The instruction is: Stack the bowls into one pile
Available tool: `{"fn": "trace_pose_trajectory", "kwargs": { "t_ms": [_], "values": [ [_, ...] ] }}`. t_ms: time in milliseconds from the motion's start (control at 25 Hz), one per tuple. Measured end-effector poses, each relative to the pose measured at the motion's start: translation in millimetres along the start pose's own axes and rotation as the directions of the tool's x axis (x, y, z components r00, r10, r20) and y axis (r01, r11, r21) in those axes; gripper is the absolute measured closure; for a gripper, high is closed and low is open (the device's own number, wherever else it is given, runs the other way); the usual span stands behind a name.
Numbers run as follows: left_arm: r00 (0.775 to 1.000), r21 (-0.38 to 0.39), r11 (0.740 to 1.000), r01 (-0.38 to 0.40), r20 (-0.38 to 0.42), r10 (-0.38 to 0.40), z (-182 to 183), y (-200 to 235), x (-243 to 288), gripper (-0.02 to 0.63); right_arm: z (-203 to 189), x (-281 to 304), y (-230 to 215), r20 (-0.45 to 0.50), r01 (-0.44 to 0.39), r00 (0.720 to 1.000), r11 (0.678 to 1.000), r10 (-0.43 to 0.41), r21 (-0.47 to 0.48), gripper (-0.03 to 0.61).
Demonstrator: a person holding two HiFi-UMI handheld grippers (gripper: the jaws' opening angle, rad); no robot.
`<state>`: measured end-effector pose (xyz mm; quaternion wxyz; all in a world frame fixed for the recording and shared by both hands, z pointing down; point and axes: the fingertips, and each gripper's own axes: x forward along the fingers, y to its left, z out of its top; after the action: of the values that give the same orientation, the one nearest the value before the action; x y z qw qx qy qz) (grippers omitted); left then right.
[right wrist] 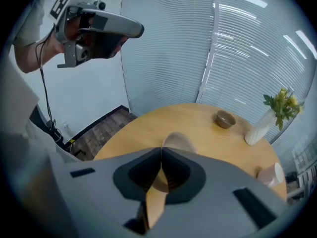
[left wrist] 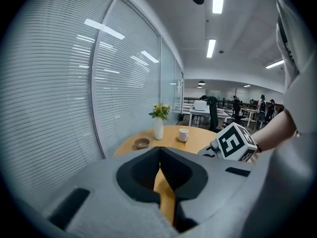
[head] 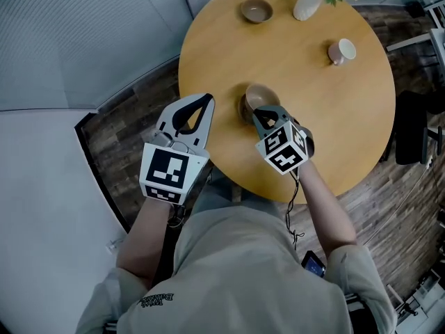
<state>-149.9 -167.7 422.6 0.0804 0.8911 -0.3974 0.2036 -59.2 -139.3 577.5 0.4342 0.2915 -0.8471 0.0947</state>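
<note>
Two brown bowls sit on the round wooden table [head: 222, 54]. One bowl [head: 256, 10] [left wrist: 142, 143] [right wrist: 226, 119] is at the far side beside a white vase. The other bowl [head: 259, 100] [right wrist: 178, 142] stands near the front edge. My right gripper [head: 256, 114] [right wrist: 161, 150] hangs just above and in front of this near bowl, jaws shut, tips meeting with nothing between them. My left gripper [head: 207, 100] [left wrist: 159, 151] is shut and empty over the table's left front edge, clear of both bowls.
A white vase of yellow flowers [head: 308, 1] [right wrist: 257, 129] and a pale cup [head: 341, 50] [left wrist: 184, 134] stand on the far half of the table. Window blinds and a wood floor lie to the left. A dark chair [head: 411, 127] stands at the right.
</note>
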Motion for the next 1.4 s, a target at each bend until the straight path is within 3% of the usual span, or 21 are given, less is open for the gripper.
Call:
{"fn": "trace_pose_trajectory", "kwargs": {
  "t_ms": [400, 680, 920, 1040, 1200, 1400],
  "values": [
    [0.999, -0.018, 1.000, 0.017, -0.034, -0.017, -19.9, 0.6, 0.0, 0.592, -26.4, 32.9, 29.3, -0.091, -0.101, 0.991, 0.995, 0.100, -0.008, 0.548],
    [0.999, -0.031, 0.999, 0.023, -0.046, -0.025, -30.3, -3.2, -4.6, 0.592, -38.5, 43.6, 35.0, -0.100, -0.106, 0.988, 0.991, 0.114, 0.086, 0.545],
    [0.998, 0.000, 0.999, 0.037, -0.046, -0.037, -27.9, -9.2, -9.6, 0.592, -31.1, 27.4, 31.7, -0.033, -0.101, 0.994, 0.977, 0.109, 0.187, 0.545],
    [0.999, 0.004, 0.999, 0.034, -0.024, -0.034, -17.2, -13.2, -13.3, 0.592, -20.7, 8.9, 21.8, 0.026, -0.066, 0.998, 0.965, 0.062, 0.255, 0.545],
    [0.999, 0.021, 0.999, 0.037, 0.004, -0.037, -1.6, -18.1, -14.3, 0.592, -8.1, -22.7, -3.2, 0.069, 0.016, 0.997, 0.966, -0.035, 0.258, 0.545],
    [0.999, 0.056, 0.998, 0.040, 0.033, -0.042, 18.7, -22.5, -19.0, 0.594, 13.5, -73.3, -32.5, 0.158, 0.090, 0.977, 0.947, -0.144, 0.307, 0.545]
  ]
}}
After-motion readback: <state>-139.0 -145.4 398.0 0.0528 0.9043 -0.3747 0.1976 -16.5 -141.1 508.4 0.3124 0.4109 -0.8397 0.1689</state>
